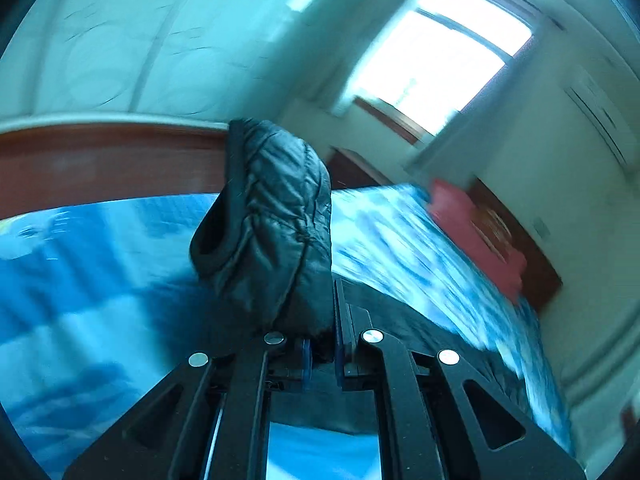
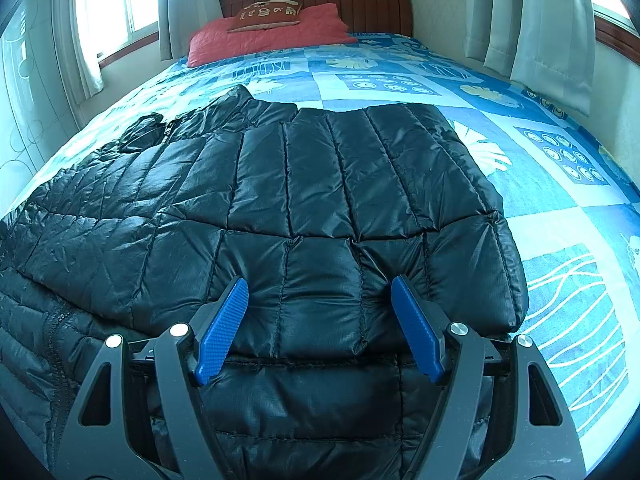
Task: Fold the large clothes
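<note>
Jacket (image 2: 280, 208) — black quilted, spread on bed (image 2: 560, 200) | left gripper (image 1: 320, 344) clamped on its sleeve cuff (image 1: 264, 216) | right gripper (image 2: 320, 328) — jaws apart over jacket hem.

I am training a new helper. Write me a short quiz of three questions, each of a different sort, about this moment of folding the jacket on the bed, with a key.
1. True or false: the left gripper is shut on a sleeve cuff of the black puffer jacket.
2. Multiple choice: the right gripper is
A. open, its blue pads apart over the jacket
B. shut on the red pillow
C. holding a curtain
3. Fill in the missing word: the jacket lies on a patterned ____ bedsheet.

Key
1. True
2. A
3. blue
</note>
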A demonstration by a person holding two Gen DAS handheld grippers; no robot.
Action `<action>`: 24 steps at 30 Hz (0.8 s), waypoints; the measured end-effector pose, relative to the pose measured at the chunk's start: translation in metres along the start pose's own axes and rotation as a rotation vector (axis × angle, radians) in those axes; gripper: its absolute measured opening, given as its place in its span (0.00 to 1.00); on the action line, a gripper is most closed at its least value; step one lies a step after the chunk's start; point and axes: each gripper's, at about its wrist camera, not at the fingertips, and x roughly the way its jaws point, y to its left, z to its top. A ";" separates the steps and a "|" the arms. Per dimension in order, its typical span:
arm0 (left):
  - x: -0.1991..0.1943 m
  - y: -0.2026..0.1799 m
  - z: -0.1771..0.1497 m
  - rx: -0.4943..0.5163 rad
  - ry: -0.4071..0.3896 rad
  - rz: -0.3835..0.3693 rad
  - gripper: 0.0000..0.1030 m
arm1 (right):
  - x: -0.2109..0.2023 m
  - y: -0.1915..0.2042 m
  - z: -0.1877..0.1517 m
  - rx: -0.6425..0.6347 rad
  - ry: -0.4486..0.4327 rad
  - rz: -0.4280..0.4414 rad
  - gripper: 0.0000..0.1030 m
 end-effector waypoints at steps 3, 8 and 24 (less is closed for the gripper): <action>0.007 -0.062 -0.022 0.125 0.031 -0.060 0.08 | 0.000 -0.002 0.000 0.006 -0.002 0.006 0.72; 0.020 -0.155 -0.069 0.293 0.101 -0.158 0.08 | 0.000 -0.003 0.000 0.014 -0.004 0.018 0.72; 0.049 -0.294 -0.239 0.582 0.372 -0.268 0.10 | 0.001 -0.004 0.000 0.024 -0.009 0.031 0.73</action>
